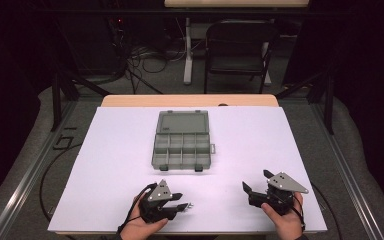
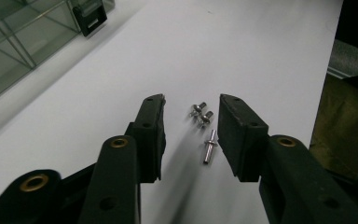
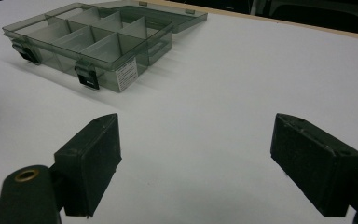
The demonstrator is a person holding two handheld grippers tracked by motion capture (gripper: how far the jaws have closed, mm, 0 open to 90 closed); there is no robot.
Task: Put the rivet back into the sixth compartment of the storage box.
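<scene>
Black jaws of the left gripper [image 2: 191, 119] rise from the bottom of the left gripper view, spread apart with nothing between the pads. On the white table surface [image 2: 261, 51] in the gap between them lie two small pan-head screws [image 2: 201, 113], touching or nearly touching, and just below them a short metal pin [image 2: 209, 148] with a collar near its upper end. At the upper left of that view sits a corner of the clear plastic organizer box [image 2: 14, 42] with one black latch [image 2: 90, 17].

In the high view, the left gripper [image 1: 180, 201] sits at the lower left of centre, held by the person's left hand [image 1: 142, 227], with the small metal parts as a faint glint at its tips. At the lower right, the right hand [image 1: 285, 220] holds the right gripper [image 1: 255, 181], jaws wide apart and empty. The organizer box [image 1: 182, 141] lies in the middle of the frame, lid open and flat toward the far edge, its compartments looking empty. A dark folding chair [image 1: 240, 47] stands beyond the table at the top.

In the right gripper view, the right gripper [image 3: 196, 140] shows its two pads far apart over bare table, with the organizer box [image 3: 93, 42] at the upper left.
</scene>
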